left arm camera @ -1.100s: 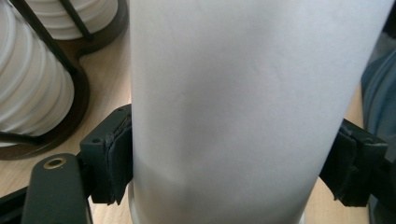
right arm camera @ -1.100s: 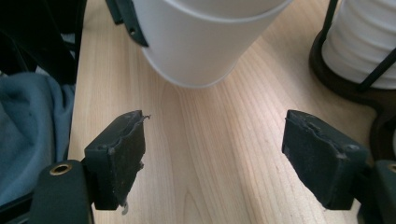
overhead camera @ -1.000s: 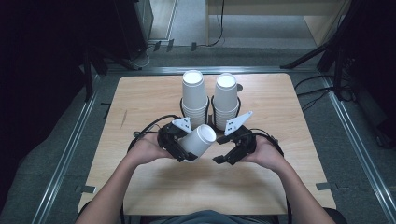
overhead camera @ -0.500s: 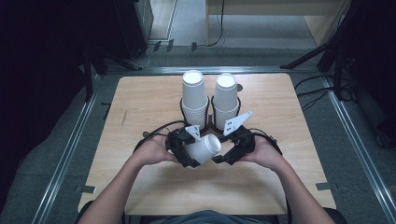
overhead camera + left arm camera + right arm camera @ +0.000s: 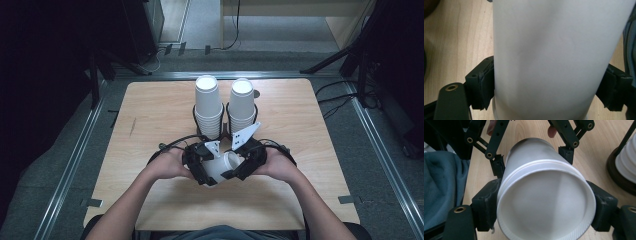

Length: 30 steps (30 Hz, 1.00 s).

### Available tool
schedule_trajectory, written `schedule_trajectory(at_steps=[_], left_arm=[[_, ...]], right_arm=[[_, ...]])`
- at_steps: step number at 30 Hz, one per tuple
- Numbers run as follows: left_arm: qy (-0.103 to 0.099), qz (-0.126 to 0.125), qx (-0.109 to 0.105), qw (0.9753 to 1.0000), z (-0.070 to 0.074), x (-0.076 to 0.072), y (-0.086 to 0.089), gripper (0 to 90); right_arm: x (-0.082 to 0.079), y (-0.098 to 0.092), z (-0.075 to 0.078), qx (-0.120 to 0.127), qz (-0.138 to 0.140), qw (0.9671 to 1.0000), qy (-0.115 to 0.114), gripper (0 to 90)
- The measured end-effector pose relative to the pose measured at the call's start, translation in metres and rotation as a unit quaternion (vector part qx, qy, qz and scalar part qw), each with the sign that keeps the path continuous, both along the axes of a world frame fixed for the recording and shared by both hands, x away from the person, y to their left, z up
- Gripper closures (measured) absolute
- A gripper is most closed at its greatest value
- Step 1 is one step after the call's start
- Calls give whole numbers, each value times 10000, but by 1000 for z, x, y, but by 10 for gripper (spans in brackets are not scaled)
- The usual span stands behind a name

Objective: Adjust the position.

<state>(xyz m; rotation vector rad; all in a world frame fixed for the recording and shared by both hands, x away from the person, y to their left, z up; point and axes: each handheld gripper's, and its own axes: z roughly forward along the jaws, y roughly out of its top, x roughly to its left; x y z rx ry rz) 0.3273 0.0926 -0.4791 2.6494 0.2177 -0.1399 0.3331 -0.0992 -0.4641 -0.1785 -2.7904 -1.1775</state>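
Between the two sets of jaws, low over the near middle of the table [image 5: 150,115], a white paper cup [image 5: 223,167] is held on its side. The left gripper [image 5: 202,169] is closed on the cup's body near the closed base, its pads [image 5: 482,83] pressed flat against the wall on both sides. The right gripper [image 5: 544,217] is closed across the rim end, where a second rolled rim can be seen just behind the first, so that two nested cups are probably being gripped and pulled apart.

The thin wall could be crushed if either pair of jaws were squeezed harder, and a dent would lock the cups together. If the pull were made off the cup's axis, the rim could be torn or could slip from the right jaws. A sudden release could send one cup off toward the stacks beyond the jaws.

The open mouth faces the right gripper's camera, and nothing is seen inside. Beyond both grippers, two stacks of cups [image 5: 208,107] [image 5: 242,105] stand upright in dark wire holders [image 5: 226,131], mouths up, with no contents seen in the top cups.
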Motion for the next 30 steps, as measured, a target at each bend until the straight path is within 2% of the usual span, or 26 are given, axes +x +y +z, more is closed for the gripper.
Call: schedule_trajectory(at_steps=[4,6,7,9,10,12,15,19,22,26,28,30], left_arm=[[22,88,-194,9998,3,1,4,137],[-139,157,-356,9991,4,-1,7,121],[-167,221,-401,9988,4,-1,8,101],[-234,369,-435,9981,7,-1,9,0],[-268,456,-513,9973,8,0,10,0],[-188,547,-801,9951,11,1,13,0],[-230,664,-904,9934,11,1,15,0],[-151,753,-1127,9906,12,3,21,0],[-118,773,-1355,9877,13,4,26,0],[-57,866,-1687,9818,15,6,31,0],[-57,901,-1800,9795,16,6,33,0],[-24,923,-1852,9784,15,6,34,0]], right_arm=[[1,-2,4,65,-47,9999,117,246],[2,-4,5,116,-103,9998,142,245],[2,-4,6,133,-116,9998,124,245],[2,-6,7,158,-181,9997,91,244],[3,-8,8,175,-179,9996,134,244],[3,-10,9,219,-236,9994,113,244],[4,-13,10,290,-250,9992,97,243],[5,-17,12,372,-309,9988,95,242],[5,-20,14,456,-347,9983,113,242],[5,-24,17,575,-380,9975,134,242],[5,-26,19,621,-409,9972,120,242],[6,-28,21,678,-422,9967,120,242]])
